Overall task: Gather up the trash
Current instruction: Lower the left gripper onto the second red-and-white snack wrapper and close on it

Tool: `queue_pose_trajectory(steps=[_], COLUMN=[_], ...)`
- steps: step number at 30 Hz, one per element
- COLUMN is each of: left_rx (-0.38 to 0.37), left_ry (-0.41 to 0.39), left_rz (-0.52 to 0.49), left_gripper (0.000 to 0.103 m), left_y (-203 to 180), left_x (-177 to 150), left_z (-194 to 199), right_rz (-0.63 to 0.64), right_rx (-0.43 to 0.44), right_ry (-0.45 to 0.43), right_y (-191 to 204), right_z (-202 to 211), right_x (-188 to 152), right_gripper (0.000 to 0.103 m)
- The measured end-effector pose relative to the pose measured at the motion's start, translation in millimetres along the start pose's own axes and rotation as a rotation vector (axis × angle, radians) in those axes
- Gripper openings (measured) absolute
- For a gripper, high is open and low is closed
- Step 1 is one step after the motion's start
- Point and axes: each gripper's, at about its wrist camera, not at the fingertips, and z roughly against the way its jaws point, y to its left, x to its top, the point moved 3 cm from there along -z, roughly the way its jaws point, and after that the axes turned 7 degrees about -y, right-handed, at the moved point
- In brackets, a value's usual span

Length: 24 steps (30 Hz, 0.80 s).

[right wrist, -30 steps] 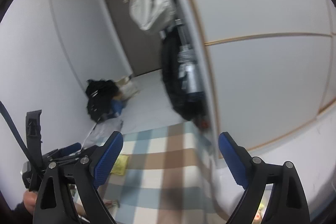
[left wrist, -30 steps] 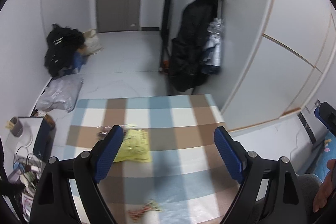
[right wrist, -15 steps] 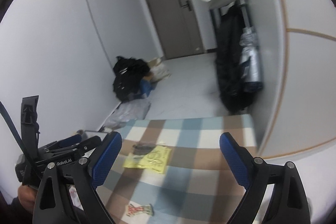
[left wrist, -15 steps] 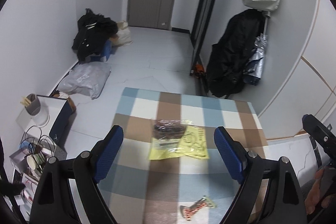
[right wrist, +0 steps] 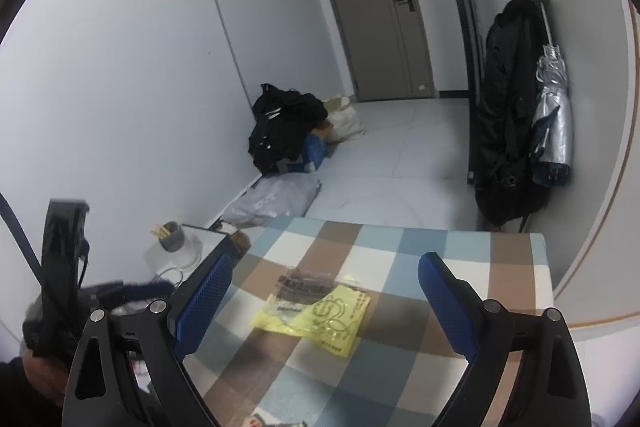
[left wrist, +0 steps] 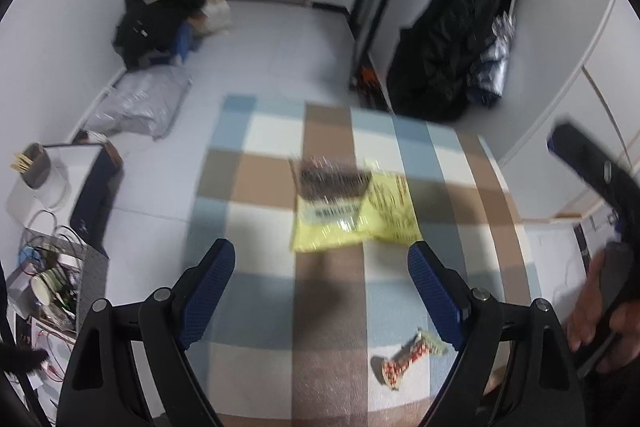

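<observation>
A: Where's the trash?

B: A yellow plastic bag lies flat near the middle of the checked cloth that covers the tabletop. A small twisted red-and-white wrapper sits on the near side of the bag, well apart from it, toward the near edge.

A: How will the bag handle?

B: Thin film, I'd judge: very light, limp, crinkly and a bit slippery. It lies flush, so pinching the middle would likely slide it. Better to take a raised edge or corner, perhaps the near one. The cloth beneath is soft and could bunch up with it.

A: And the tools?

B: The left tool stands wide, nothing between its blue pads, just short of the bag. The right tool is also spread wide and empty, the bag showing in its gap but not touched.

A: The room?

B: Pale tiled floor; beyond the bag a brown door, a heap of black clothing left of it, dark coats hanging at the right.
</observation>
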Motion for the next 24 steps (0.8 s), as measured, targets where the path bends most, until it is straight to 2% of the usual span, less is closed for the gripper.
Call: queue_pose_trajectory(steps=[3,7,17,19,24], left_rx=[-0.068,-0.115,-0.199,-0.204,-0.203], left_ry=[0.087,0.179,0.274,0.288,0.304], left_rz=[-0.018,-0.070,-0.217,-0.251,-0.291], left_gripper=[0.086,0.086,0.085,0.083,0.068], left_y=[-9.1,-24.2,-57.0,-61.1,-65.5], left_x=[-17.5,-36.3,-66.7,-72.2,-78.1], left_z=[-13.1,-26.9,-31.4,-31.1,-31.2], right_rz=[-0.031,-0.068,-0.128,-0.139,-0.143], right_rx=[-0.001,-0.018,-0.045,-0.046,-0.045], right_ry=[-0.002,0.012,0.057,0.060,0.065], right_y=[-9.7,-25.3,-48.1,-50.1,-49.3], right_z=[-5.8,-11.5,-19.1,-18.6,-17.5], right_x=[3.5,5.1,0.1,-0.5,-1.1], right_gripper=[0.095,0.095,0.095,0.095,0.095])
